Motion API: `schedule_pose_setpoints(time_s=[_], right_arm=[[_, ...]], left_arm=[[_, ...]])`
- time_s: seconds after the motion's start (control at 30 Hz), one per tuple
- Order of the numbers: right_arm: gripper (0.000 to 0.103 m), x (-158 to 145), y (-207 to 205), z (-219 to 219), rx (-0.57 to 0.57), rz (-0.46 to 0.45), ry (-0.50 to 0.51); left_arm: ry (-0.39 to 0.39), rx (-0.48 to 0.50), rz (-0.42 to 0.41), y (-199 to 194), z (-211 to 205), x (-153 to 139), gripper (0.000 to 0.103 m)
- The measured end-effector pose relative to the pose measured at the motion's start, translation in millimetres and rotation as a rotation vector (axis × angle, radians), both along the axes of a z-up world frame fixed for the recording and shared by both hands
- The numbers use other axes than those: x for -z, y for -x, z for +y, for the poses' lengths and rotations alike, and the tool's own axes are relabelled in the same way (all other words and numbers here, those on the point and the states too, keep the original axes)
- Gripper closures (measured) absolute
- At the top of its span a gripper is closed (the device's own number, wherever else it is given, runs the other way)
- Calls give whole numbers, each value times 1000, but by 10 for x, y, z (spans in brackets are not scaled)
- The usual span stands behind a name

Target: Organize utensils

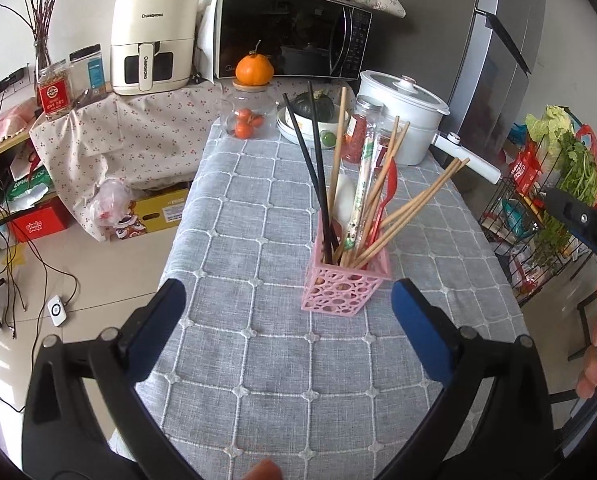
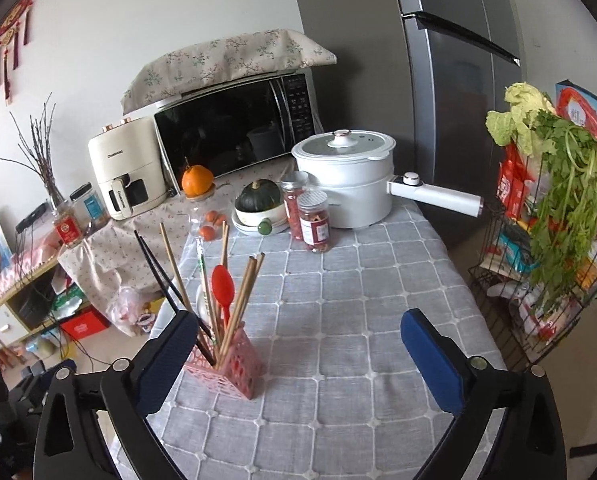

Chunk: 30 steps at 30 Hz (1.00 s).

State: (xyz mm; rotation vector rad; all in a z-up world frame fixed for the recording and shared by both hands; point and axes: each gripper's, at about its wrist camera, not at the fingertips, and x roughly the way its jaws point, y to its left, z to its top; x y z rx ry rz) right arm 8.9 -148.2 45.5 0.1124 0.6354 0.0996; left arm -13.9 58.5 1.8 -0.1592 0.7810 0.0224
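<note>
Where the left wrist camera looks down, the left gripper (image 1: pixel 288 302) hangs wide open and empty above a grey quilted tablecloth (image 1: pixel 234 208); ahead stands a pink perforated plastic holder (image 1: pixel 344 286) crammed with wooden chopsticks (image 1: pixel 408 212), black chopsticks (image 1: pixel 312 168) and a red plastic spoon (image 1: pixel 386 196).

From the right wrist camera, the right gripper (image 2: pixel 298 342) is equally open and empty, the holder (image 2: pixel 230 366) just beside its left finger. No loose utensils show, so sorting looks finished.

The tablecloth (image 1: pixel 258 200) looks like matt grey woven cloth with raised white stitching. The pink holder (image 1: pixel 344 284) is perforated plastic, holding pale wooden chopsticks (image 1: pixel 414 208), glossy black chopsticks (image 1: pixel 312 168) and a shiny red plastic spoon (image 2: pixel 223 286). The white pot (image 2: pixel 350 184) is smooth and glossy.
</note>
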Motion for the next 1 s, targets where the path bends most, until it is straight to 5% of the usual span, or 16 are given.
schedule_pose_setpoints(time_s=[0.43,1.0], right_arm=[[0,96,280,-161,138,7,174],[0,310,133,-211,102,75,181]], left_arm=[[-64,46,-70,115,-307,-181,1],[-70,82,-43,28,-546,-101,1]])
